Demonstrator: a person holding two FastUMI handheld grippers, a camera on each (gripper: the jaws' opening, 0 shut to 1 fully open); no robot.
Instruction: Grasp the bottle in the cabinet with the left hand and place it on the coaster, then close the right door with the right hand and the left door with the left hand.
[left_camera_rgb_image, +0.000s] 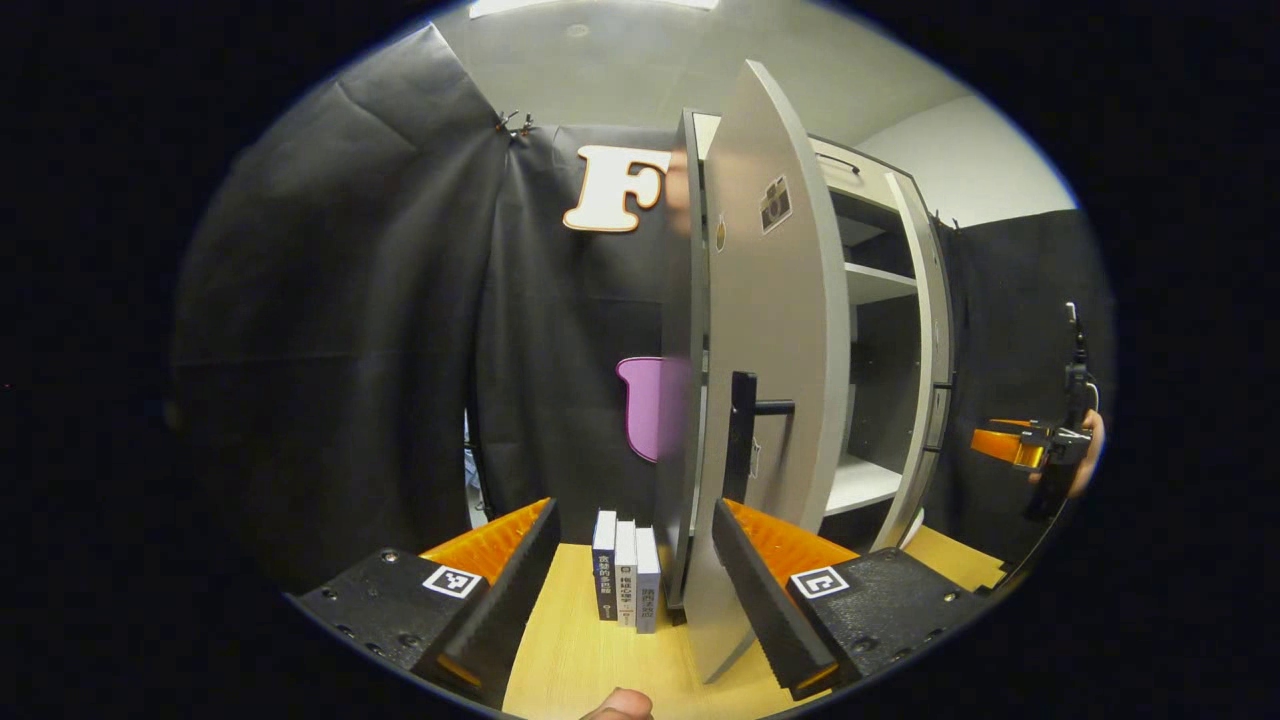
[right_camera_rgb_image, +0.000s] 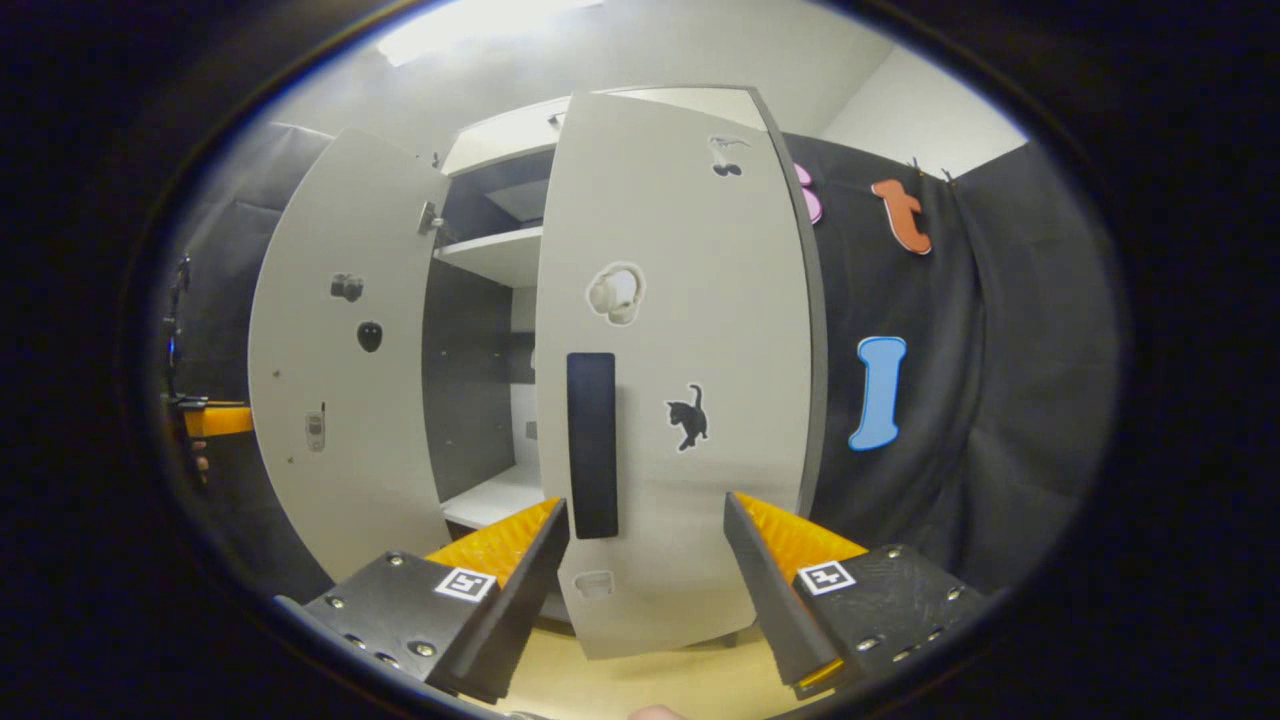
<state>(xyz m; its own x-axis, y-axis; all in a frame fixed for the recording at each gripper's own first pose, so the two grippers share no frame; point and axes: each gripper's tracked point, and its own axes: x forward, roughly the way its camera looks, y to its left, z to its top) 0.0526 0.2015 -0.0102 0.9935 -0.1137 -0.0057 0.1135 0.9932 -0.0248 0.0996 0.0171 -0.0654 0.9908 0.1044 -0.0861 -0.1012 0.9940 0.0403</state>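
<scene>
Your right gripper (right_camera_rgb_image: 645, 560) hangs with its fingers spread wide and holding nothing, squarely facing the outer face of the right door (right_camera_rgb_image: 680, 380), which stands tall just ahead of the fingertips, partly swung and with a gap still open to the cabinet (right_camera_rgb_image: 490, 255) on the gripper's left. By the look of it the bottle step is over and the doors are what remains, though you cannot pick out bottle or coaster from either camera. That door's long axis runs straight up, and its dark handle (right_camera_rgb_image: 592, 445) runs the same way, sitting just above and slightly left of the gap between the fingers; the hinge edge lies to the gripper's right, so the push should probably go forward and leftward at the handle side. Beyond the gap, farther left, the left door (right_camera_rgb_image: 345, 350) stands wide open, and past its outer edge the other gripper shows small and distant. Seen from your left gripper (left_camera_rgb_image: 630, 580), also spread wide and empty, the left door (left_camera_rgb_image: 770, 400) is nearly edge-on, rising just ahead and a touch right of the fingers, its handle (left_camera_rgb_image: 745, 430) above the right finger, with three books (left_camera_rgb_image: 625, 585) standing on the wooden table (left_camera_rgb_image: 590, 650) between the fingertips. Each hand is nearest its own door; the right one goes first.
</scene>
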